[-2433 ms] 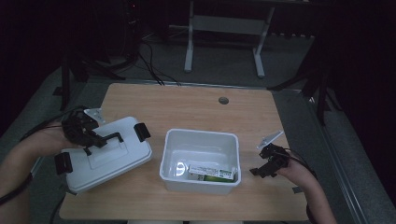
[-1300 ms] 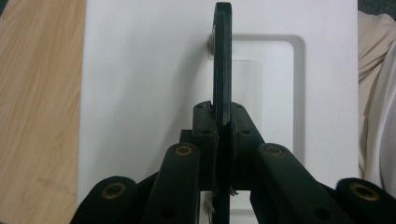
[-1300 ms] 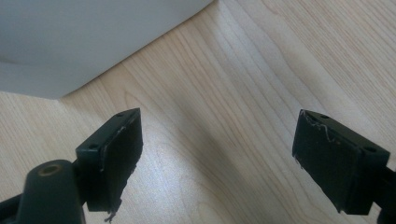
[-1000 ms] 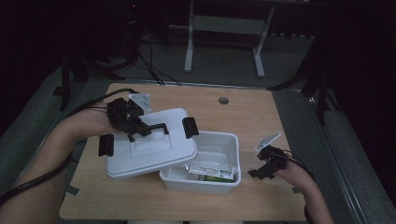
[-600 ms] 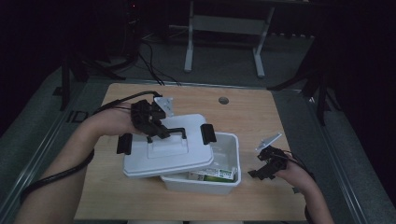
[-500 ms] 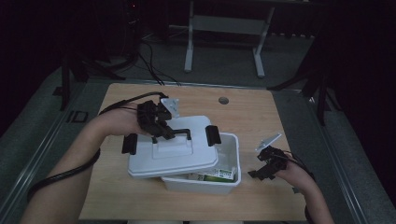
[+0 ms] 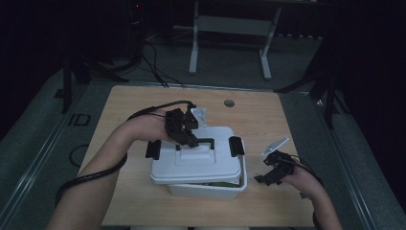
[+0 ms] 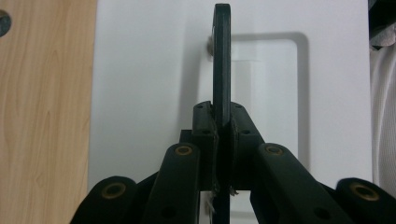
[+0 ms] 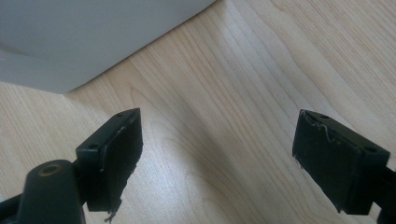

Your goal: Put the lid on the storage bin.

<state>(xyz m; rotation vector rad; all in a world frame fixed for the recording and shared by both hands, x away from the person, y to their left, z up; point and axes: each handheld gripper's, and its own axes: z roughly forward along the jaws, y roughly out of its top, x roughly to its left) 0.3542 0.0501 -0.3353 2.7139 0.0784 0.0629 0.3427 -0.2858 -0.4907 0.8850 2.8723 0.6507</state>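
Observation:
A white lid [image 7: 196, 160] with a black handle [image 7: 203, 142] and black end latches hangs over the white box [image 7: 206, 189], covering most of it and tilted slightly. My left gripper [image 7: 184, 134] is shut on that handle. In the left gripper view the jaws [image 8: 222, 123] pinch the thin black handle [image 8: 222, 56] above the lid's white top [image 8: 140, 70]. Something green [image 7: 220, 182] shows inside the box under the lid's front edge. My right gripper [image 7: 268, 172] rests on the table right of the box, and its jaws [image 9: 219, 154] stand open over bare wood beside the box wall [image 9: 84, 37].
The wooden table [image 7: 287, 124] has a round hole [image 7: 229, 103] near its far edge. A black cable [image 7: 153, 108] trails from the left gripper across the table. Beyond the table lies a dark floor with a metal stand [image 7: 230, 28].
My left gripper has carried the lid from the table's left side rightward and slightly down, so it now hangs over the box. The right gripper has stayed in place, open.

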